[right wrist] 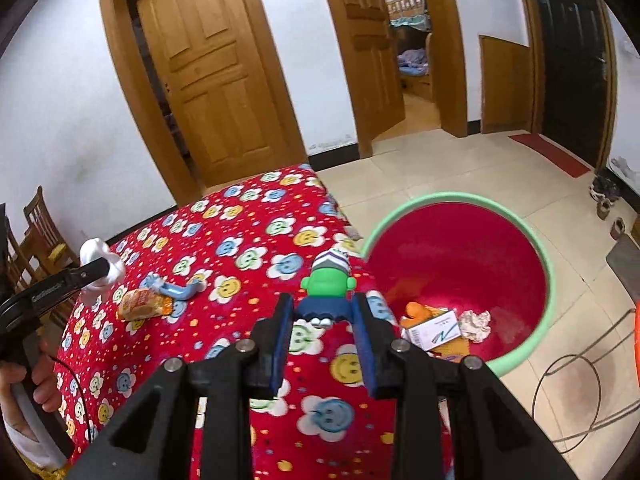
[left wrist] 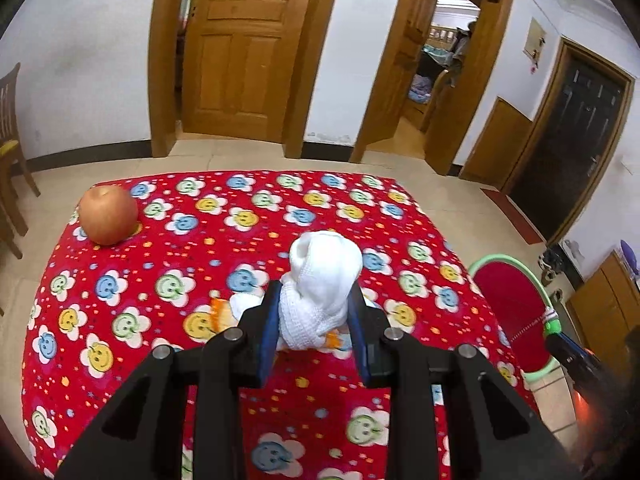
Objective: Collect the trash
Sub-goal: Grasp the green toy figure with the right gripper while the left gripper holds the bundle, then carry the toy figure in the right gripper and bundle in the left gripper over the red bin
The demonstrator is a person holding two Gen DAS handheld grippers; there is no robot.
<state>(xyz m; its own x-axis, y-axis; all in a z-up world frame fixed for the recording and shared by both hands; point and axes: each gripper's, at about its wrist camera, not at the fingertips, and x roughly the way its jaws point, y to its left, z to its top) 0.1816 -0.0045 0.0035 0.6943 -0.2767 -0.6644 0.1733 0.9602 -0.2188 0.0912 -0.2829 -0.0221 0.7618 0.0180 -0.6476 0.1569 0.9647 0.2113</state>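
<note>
Between the blue pads of the left gripper (left wrist: pixel 316 304), a white waffle-textured cloth (left wrist: pixel 320 280); beneath, a red tablecloth (left wrist: pixel 256 248) with smiley flowers in blue, yellow and green; far left, a red-orange apple (left wrist: pixel 108 214); between the right gripper's (right wrist: pixel 323 312) pads, a green figure (right wrist: pixel 328 284) with striped cap; right, a red basin (right wrist: pixel 460 260) rimmed mint green.

A room in a home: panelled wooden doors (left wrist: pixel 236 44) in white walls, a tiled floor (right wrist: pixel 452 164), a wooden chair (left wrist: pixel 10 136) far left, and an open doorway showing a bunk bed (right wrist: pixel 412 20) beyond.
</note>
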